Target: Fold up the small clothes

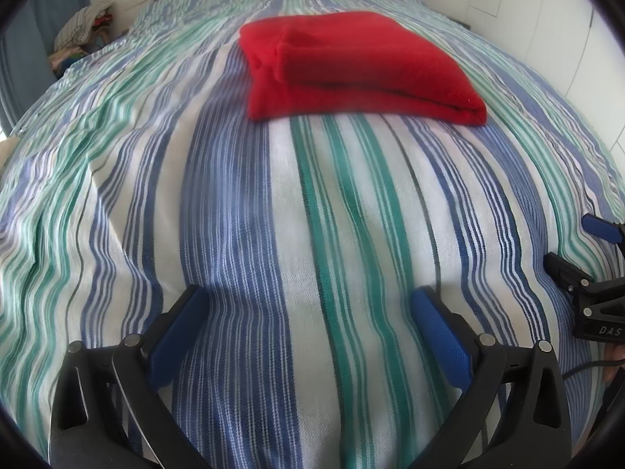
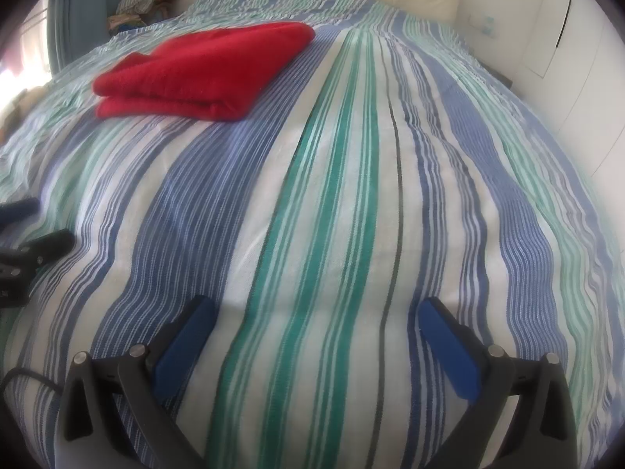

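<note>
Low over the striped bedspread (image 1: 312, 215), the left gripper (image 1: 308, 312) hangs with its blue pads (image 1: 439, 336) spread wide and nothing between them. The right gripper (image 2: 314, 324) sits just beside it, jaws equally parted and empty; each shows at the edge of the other's view, so the two are close together and near the cloth but apparently not pressing it, though the fisheye makes the gap hard to judge.

Farther up the bed, well apart from both tools, lies the red garment (image 1: 351, 66). It rests in a compact stack of several layers, with a rounded fold edge facing the grippers and a looser, bunched corner toward the left of the left wrist view. By my reading the fold is largely done.

The risks come from any further touch. A jaw closing on that front fold could catch only the top layer and peel the stack open. A low approach could snag the bedspread along with the garment, since its wrinkled weave lies right under it, and dragging would skew the stack. The soft mattress offers little resistance, so pressing to flatten could slide the layers apart. Beyond the bed's far left corner, a heap of clothes (image 1: 84, 23) is piled, out of reach from here.
</note>
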Tool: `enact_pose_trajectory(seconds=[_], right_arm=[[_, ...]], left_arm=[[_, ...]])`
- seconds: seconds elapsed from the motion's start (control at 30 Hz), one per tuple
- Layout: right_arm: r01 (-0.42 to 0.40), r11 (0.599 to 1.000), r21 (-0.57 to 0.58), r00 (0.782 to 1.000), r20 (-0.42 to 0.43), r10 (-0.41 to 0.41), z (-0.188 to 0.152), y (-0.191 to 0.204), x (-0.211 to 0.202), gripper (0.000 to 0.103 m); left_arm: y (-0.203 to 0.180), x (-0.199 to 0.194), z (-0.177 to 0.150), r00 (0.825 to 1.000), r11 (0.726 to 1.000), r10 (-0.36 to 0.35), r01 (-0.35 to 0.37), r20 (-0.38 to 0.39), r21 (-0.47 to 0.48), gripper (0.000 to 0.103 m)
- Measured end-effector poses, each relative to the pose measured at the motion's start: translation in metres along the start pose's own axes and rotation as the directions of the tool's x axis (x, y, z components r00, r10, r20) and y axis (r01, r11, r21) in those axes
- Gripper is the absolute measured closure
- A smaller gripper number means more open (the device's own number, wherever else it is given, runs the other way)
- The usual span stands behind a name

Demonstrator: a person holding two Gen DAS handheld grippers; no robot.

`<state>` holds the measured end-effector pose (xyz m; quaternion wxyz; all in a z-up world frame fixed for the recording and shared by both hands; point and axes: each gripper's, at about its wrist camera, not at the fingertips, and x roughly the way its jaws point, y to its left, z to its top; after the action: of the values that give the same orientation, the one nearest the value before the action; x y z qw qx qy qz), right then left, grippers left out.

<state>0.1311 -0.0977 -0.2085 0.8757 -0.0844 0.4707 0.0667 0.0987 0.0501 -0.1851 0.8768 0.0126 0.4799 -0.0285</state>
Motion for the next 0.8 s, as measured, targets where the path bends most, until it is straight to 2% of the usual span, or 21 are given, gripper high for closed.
enact_pose_trajectory(seconds=[0.43,0.57,0.6,0.67,0.7,0.8], right_arm=[[0.004,1.000,-0.003,1.000,-0.002,-0.004,0.000,0.001,0.000,0.000],[-0.004,1.000,0.001,1.000,-0.012,0.004,0.001,0.000,-0.001,0.000],[-0.022,1.000,0.009,0.999,-0.028,0.022,0.004,-0.002,-0.002,0.000],[-0.094,0.995,0.030,0.993,-0.063,0.096,0.013,-0.014,-0.005,0.000],[-0.139,0.989,0.056,0.988,-0.063,0.142,0.019,-0.022,-0.008,0.001],[-0.250,0.959,0.134,0.968,0.022,0.249,0.053,-0.048,-0.017,0.002]], left_arm=[[-0.001,0.001,0.000,1.000,1.000,0.001,-0.001,-0.002,-0.001,0.000],[0.006,-0.009,0.014,0.996,0.999,-0.034,0.031,-0.079,-0.032,0.002],[0.013,-0.015,0.021,0.994,0.996,-0.070,0.065,-0.078,-0.067,0.002],[0.027,-0.033,0.041,0.987,0.978,-0.157,0.154,-0.012,-0.138,0.002],[0.033,-0.039,0.054,0.984,0.972,-0.175,0.176,0.021,-0.157,0.001],[0.045,-0.035,0.103,0.978,0.962,-0.199,0.207,0.062,-0.178,0.001]])
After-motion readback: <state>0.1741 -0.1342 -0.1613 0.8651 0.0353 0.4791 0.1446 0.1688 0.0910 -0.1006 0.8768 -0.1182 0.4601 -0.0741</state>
